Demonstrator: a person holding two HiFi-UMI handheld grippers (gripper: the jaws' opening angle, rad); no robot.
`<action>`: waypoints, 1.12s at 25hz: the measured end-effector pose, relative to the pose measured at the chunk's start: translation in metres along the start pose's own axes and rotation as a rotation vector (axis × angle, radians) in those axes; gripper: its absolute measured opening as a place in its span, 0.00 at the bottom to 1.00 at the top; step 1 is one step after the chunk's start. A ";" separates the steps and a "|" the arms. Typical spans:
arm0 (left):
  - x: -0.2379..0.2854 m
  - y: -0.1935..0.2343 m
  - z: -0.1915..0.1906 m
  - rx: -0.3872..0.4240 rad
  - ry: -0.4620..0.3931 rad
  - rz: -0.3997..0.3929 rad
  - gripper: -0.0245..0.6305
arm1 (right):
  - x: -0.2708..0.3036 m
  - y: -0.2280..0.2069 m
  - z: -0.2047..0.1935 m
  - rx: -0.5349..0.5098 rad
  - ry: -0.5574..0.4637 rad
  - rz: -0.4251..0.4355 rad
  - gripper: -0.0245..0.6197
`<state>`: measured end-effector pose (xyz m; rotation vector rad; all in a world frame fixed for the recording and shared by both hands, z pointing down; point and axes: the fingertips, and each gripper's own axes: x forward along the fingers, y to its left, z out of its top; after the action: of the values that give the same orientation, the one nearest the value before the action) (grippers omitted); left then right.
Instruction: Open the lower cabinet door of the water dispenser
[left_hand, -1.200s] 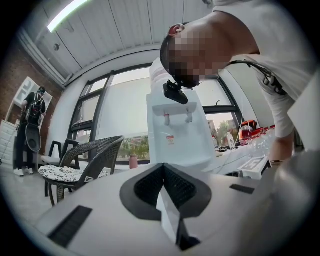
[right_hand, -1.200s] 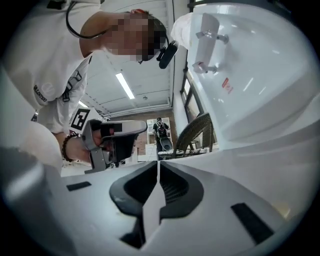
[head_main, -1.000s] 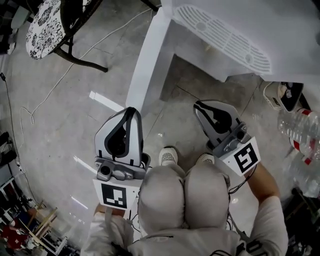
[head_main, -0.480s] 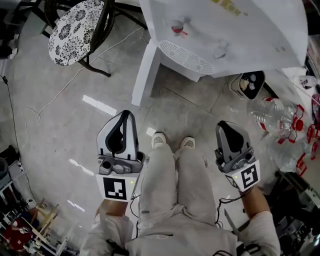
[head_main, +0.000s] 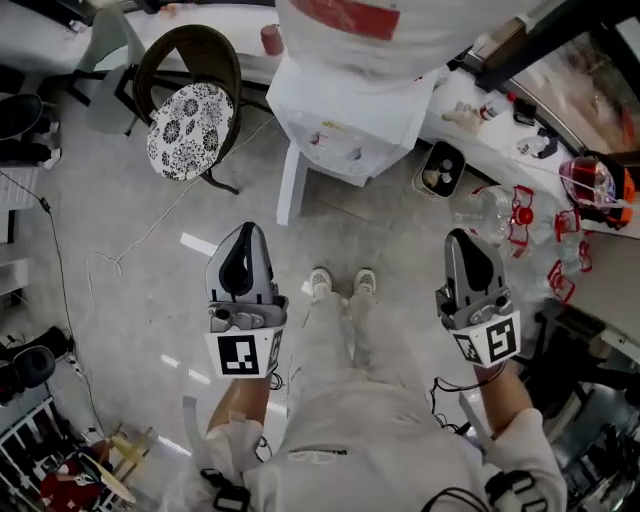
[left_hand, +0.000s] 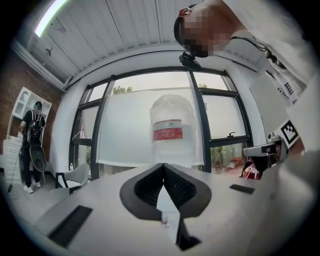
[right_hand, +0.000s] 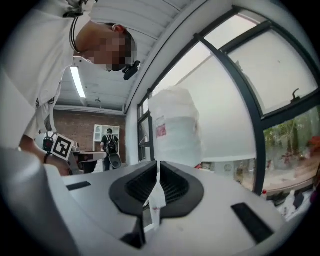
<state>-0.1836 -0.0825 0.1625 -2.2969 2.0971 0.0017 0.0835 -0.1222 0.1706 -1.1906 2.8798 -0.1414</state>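
The white water dispenser (head_main: 345, 115) stands ahead of me, its big bottle with a red label (head_main: 350, 15) on top. Its lower cabinet door (head_main: 292, 190) stands swung out to the left, seen edge-on from above. My left gripper (head_main: 243, 240) and right gripper (head_main: 466, 243) are held level on either side of my legs, well back from the dispenser. Both are shut with nothing between the jaws. In the left gripper view the jaws of the gripper (left_hand: 163, 166) meet in front of the bottle (left_hand: 173, 131). In the right gripper view the gripper (right_hand: 158, 165) points just left of the bottle (right_hand: 175, 127).
A chair with a patterned cushion (head_main: 190, 118) stands at the left of the dispenser. A small bin (head_main: 438, 168) and several empty water jugs (head_main: 505, 215) lie at its right. A cable (head_main: 110, 262) runs over the floor. Another person (left_hand: 31, 145) stands far off.
Both grippers have risen a long way from near the floor, and the head view has climbed with them. The dispenser now looks smaller and farther, with its bottle in view.
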 end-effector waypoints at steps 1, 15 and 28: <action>0.001 0.000 0.021 0.000 -0.006 -0.007 0.04 | -0.006 -0.005 0.023 -0.011 -0.009 -0.031 0.08; -0.020 0.003 0.146 0.015 -0.125 -0.008 0.04 | -0.117 -0.038 0.140 -0.111 -0.095 -0.345 0.08; -0.075 -0.041 0.145 0.010 -0.185 -0.190 0.04 | -0.151 0.039 0.131 -0.163 -0.122 -0.330 0.08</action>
<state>-0.1467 -0.0007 0.0205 -2.3770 1.7840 0.1906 0.1702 0.0017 0.0340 -1.6342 2.6116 0.1589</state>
